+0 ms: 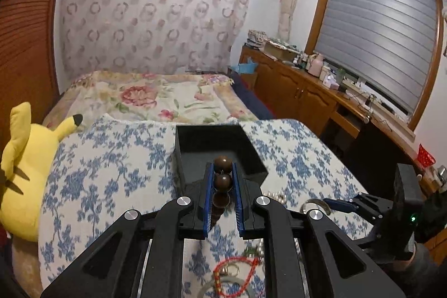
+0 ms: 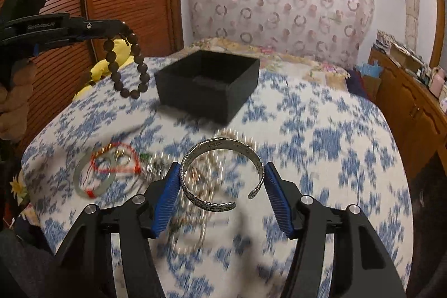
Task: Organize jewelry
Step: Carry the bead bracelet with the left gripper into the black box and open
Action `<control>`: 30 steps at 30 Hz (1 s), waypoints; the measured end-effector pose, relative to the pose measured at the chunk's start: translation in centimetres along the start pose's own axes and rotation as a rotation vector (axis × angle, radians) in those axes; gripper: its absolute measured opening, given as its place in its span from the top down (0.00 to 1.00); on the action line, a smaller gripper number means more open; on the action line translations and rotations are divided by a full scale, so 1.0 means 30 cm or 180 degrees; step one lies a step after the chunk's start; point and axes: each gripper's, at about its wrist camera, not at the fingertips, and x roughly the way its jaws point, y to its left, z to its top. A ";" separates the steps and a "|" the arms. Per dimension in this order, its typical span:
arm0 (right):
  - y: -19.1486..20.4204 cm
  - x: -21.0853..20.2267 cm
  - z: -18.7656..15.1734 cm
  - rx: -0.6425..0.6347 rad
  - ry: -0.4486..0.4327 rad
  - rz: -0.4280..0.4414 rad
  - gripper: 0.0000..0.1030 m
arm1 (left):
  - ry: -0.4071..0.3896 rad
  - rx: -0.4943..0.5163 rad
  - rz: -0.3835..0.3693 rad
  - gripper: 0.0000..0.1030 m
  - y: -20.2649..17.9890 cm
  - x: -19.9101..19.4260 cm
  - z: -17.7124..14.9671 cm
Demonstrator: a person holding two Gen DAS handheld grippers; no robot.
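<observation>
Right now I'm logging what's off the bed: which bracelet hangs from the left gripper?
The brown wooden bead bracelet, dangling from the left gripper. The silver cuff sits in the right gripper; the red cord one lies on the quilt.

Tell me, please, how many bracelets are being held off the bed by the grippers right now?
2: the brown bead bracelet hangs from the left gripper; the silver cuff bracelet sits between the right gripper's fingers.
</observation>
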 end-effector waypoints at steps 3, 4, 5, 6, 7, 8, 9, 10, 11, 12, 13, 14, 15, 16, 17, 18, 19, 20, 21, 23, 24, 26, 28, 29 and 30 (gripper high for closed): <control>-0.014 0.034 0.062 -0.0058 -0.0053 0.0023 0.39 | -0.0041 0.0009 -0.0016 0.88 0.009 0.017 0.037; -0.019 0.044 0.079 -0.0076 -0.0068 0.0031 0.39 | -0.0056 0.0012 -0.0018 0.88 0.013 0.025 0.053; -0.025 0.059 0.105 -0.0094 -0.0090 0.0041 0.39 | -0.0063 0.0013 -0.0019 0.88 0.016 0.031 0.063; -0.029 0.068 0.122 -0.0101 -0.0103 0.0049 0.39 | -0.0071 0.0008 -0.0018 0.88 0.022 0.042 0.079; -0.035 0.086 0.152 -0.0111 -0.0126 0.0076 0.39 | -0.0075 0.0002 -0.0021 0.88 0.025 0.048 0.090; -0.040 0.102 0.174 -0.0115 -0.0135 0.0096 0.39 | -0.0076 -0.0008 -0.0025 0.88 0.031 0.059 0.103; -0.043 0.120 0.195 -0.0123 -0.0137 0.0110 0.39 | -0.0072 -0.0013 -0.0031 0.88 0.035 0.067 0.111; -0.044 0.138 0.217 -0.0137 -0.0137 0.0123 0.39 | -0.0057 -0.0016 -0.0043 0.88 0.040 0.080 0.123; -0.045 0.152 0.232 -0.0150 -0.0134 0.0135 0.39 | -0.0045 -0.0010 -0.0046 0.88 0.045 0.091 0.133; -0.043 0.174 0.255 -0.0176 -0.0127 0.0174 0.39 | -0.0033 -0.0001 -0.0047 0.88 0.047 0.102 0.142; -0.042 0.186 0.266 -0.0189 -0.0123 0.0199 0.39 | -0.0015 0.0015 -0.0049 0.88 0.050 0.119 0.151; -0.038 0.209 0.286 -0.0215 -0.0103 0.0247 0.39 | 0.0002 0.0018 -0.0052 0.88 0.053 0.133 0.159; -0.034 0.229 0.301 -0.0245 -0.0088 0.0273 0.39 | 0.0015 0.0017 -0.0061 0.88 0.056 0.141 0.165; -0.033 0.243 0.313 -0.0265 -0.0079 0.0286 0.39 | 0.0035 0.0018 -0.0070 0.88 0.060 0.157 0.173; -0.031 0.262 0.325 -0.0279 -0.0059 0.0316 0.39 | 0.0044 0.0017 -0.0075 0.88 0.063 0.164 0.179; -0.030 0.280 0.334 -0.0282 -0.0032 0.0351 0.39 | 0.0052 0.0018 -0.0081 0.88 0.067 0.174 0.185; -0.027 0.301 0.341 -0.0287 -0.0002 0.0372 0.39 | 0.0064 0.0018 -0.0083 0.88 0.070 0.184 0.187; -0.028 0.313 0.343 -0.0292 0.0014 0.0378 0.39 | 0.0081 0.0017 -0.0089 0.88 0.075 0.195 0.188; -0.028 0.332 0.350 -0.0304 0.0037 0.0397 0.39 | 0.0093 0.0014 -0.0093 0.88 0.078 0.202 0.189; -0.032 0.358 0.356 -0.0314 0.0075 0.0428 0.39 | 0.0148 0.0004 -0.0099 0.88 0.088 0.233 0.190; -0.031 0.369 0.360 -0.0322 0.0090 0.0440 0.38 | 0.0175 -0.0005 -0.0104 0.88 0.092 0.246 0.190; -0.025 0.381 0.363 -0.0362 0.0101 0.0474 0.38 | 0.0230 -0.0019 -0.0115 0.88 0.101 0.274 0.187; -0.021 0.391 0.366 -0.0388 0.0122 0.0508 0.35 | 0.0277 -0.0030 -0.0125 0.88 0.104 0.297 0.185; -0.018 0.393 0.365 -0.0393 0.0125 0.0528 0.33 | 0.0291 -0.0032 -0.0137 0.88 0.104 0.305 0.185; -0.016 0.392 0.364 -0.0403 0.0132 0.0561 0.31 | 0.0308 -0.0026 -0.0146 0.88 0.103 0.315 0.185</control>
